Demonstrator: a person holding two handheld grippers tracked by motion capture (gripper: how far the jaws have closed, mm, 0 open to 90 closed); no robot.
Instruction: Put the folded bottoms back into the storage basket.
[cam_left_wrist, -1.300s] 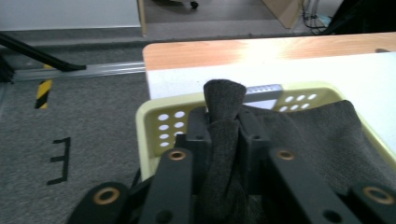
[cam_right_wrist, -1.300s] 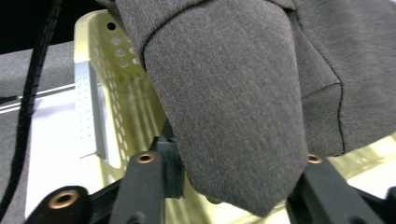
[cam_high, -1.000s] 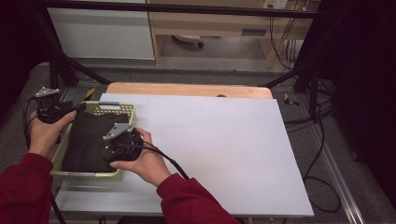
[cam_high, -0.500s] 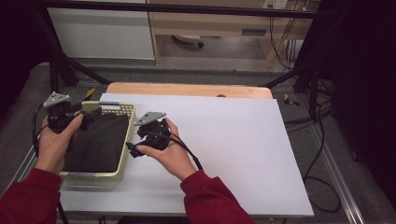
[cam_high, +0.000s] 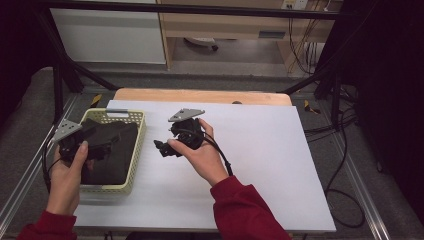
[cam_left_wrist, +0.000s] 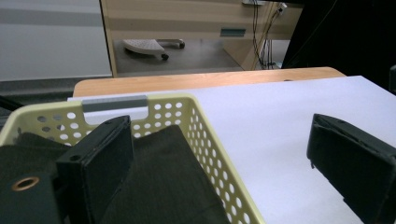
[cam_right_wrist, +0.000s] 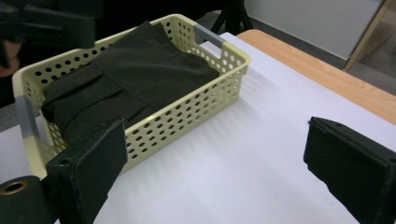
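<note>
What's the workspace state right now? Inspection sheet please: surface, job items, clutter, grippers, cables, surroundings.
Surface: white sheet over a wooden tabletop, bare apart from the basket.
Job's things: yellow perforated basket at the left edge, holding a folded dark cloth.
Clutter: nothing seen.
Grippers: left gripper open above the basket; right gripper open above the sheet beside it; both empty.
Cables: black cable trailing from the right gripper; loose cables on the floor, right side.
Surroundings: white panel, wooden cabinet, dark frame.

basket (cam_left_wrist: 205, 140) near end cut off; folded dark cloth (cam_high: 107, 150) partly behind left gripper (cam_high: 102, 147)
</note>
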